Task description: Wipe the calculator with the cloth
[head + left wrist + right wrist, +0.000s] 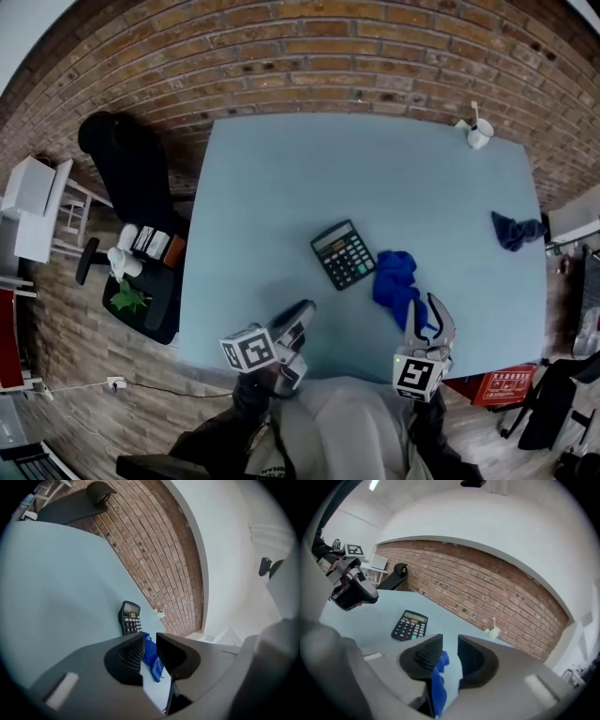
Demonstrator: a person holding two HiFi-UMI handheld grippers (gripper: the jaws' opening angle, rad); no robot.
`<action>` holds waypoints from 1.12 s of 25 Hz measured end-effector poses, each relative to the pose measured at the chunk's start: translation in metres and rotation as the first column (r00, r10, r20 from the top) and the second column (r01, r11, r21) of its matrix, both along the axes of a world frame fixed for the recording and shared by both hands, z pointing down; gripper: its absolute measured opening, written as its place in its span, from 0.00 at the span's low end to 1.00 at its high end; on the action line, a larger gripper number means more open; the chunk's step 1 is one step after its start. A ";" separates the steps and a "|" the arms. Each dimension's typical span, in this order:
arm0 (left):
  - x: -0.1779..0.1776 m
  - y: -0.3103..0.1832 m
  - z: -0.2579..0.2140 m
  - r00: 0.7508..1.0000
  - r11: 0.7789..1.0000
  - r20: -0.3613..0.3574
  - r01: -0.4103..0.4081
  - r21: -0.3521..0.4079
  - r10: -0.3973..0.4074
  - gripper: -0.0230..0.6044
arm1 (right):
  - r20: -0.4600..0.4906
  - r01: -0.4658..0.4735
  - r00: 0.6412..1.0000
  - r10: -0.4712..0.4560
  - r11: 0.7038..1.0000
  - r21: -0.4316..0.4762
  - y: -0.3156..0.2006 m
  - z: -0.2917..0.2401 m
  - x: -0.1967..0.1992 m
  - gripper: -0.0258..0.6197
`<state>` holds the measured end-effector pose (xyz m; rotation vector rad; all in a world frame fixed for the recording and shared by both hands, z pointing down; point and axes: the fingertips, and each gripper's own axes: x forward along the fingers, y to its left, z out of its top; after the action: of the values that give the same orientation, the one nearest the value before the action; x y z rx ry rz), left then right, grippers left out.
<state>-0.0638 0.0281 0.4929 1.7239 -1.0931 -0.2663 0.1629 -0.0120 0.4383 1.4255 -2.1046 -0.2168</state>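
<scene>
**A:** Where is there room to move?

**B:** There is one desk (281, 187), light blue. Its far half and its whole left side lie bare, up to the far edge by the brick wall (309, 56). One black chair (131, 164) stands off the left edge.

**A:** And the grippers?

**B:** There are two, both at the near edge. The left gripper (302, 311) has its jaws a narrow slit apart with nothing in them. The right gripper (424, 305) has its jaws a little apart. An end of the cloth (394, 277) hangs between them, against one pad and clear of the other.

**A:** What about the smaller things?

**B:** There are two cloths. The bright blue cloth lies right of the middle, toward the near edge. A dark blue cloth (514, 230) sits at the right edge, well apart from it. One calculator (343, 254) lies face up just left of the bright one. One small white cup (479, 137) stands at the far right corner.
</scene>
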 end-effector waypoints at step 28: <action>0.006 0.016 -0.007 0.996 0.998 0.095 -0.007 0.059 0.001 0.05 | 0.608 0.387 0.789 -0.091 0.842 -0.376 0.053 0.047 -0.090 0.04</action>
<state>-0.0574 0.0443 0.4861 1.8065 -1.1608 -0.2185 0.0729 0.0411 0.4850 0.9640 -2.5727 0.6967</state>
